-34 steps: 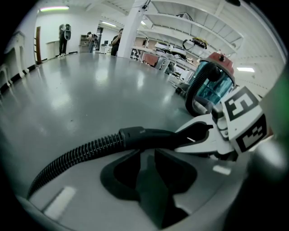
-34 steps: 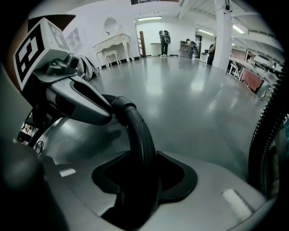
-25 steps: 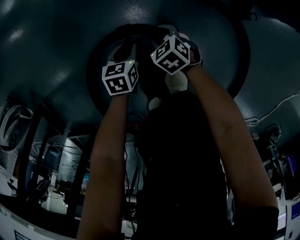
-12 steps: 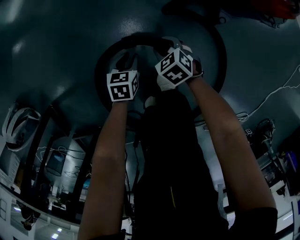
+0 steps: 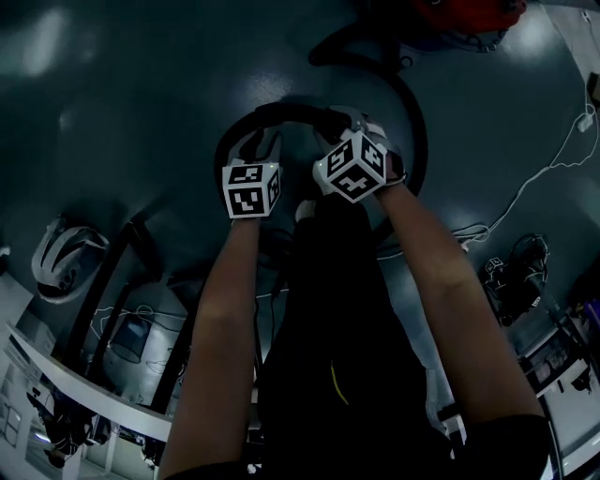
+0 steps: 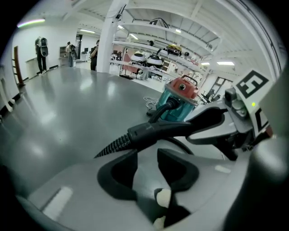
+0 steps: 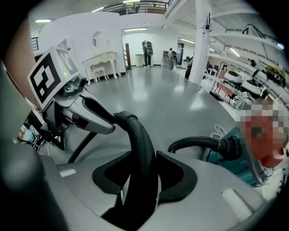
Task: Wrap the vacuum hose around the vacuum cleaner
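The vacuum cleaner, teal with a red top, stands on the floor at the top of the head view and also shows in the left gripper view. Its black hose arcs in a loop between both grippers, high off the floor. My right gripper is shut on the smooth black hose tube, and the ribbed part runs on to the vacuum. My left gripper has just been opening. Nothing is between its pads, and the hose crosses just beyond their tips.
A white cable lies on the grey floor at the right. A white helmet-like thing and racks stand at the lower left. A white pillar, a white side table and distant people are farther off.
Both grippers have risen with the hose loop, so the floor looks farther below. The vacuum cleaner has come into the head view at the top. The left jaws have spread.
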Tool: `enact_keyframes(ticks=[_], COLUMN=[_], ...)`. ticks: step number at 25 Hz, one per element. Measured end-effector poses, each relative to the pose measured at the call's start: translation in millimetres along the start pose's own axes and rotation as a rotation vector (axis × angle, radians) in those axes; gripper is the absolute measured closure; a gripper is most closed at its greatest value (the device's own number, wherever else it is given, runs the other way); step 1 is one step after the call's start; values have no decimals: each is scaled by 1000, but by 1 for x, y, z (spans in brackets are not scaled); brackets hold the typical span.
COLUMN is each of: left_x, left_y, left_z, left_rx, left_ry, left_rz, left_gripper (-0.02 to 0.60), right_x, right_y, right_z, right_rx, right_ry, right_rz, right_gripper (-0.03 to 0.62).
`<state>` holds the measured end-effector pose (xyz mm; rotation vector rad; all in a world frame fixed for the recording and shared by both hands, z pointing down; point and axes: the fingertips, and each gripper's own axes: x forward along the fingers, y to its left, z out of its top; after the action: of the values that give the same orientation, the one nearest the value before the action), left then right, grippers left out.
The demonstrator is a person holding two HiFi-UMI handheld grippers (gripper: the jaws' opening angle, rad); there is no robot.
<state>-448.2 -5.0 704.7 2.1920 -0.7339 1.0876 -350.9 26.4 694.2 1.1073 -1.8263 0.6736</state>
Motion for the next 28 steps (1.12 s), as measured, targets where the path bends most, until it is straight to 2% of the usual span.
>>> enact_keyframes(ticks=[5, 10, 15, 23, 28], left_x=[-35, -55, -60, -52, -41], left_y=[-18, -35, -50, -75, -94], left_z=[4, 14, 47, 109, 134], left_rx=[6, -34, -24, -10, 11], left_ry=[23, -13, -66, -114, -129], left_rz=[-2, -3, 13, 23, 7], left_gripper=[423, 422, 417, 402, 387], right_x=[-47, -73, -102, -135, -151], right_y=[6, -4, -25, -83, -115], right_z=[10, 6, 12, 13, 9], right_rx=[59, 122, 131, 201, 284], right_ry=[-23, -17, -60, -100, -122], right_rz=[-7, -28, -30, -73, -111], right_gripper=[427, 427, 427, 427, 428])
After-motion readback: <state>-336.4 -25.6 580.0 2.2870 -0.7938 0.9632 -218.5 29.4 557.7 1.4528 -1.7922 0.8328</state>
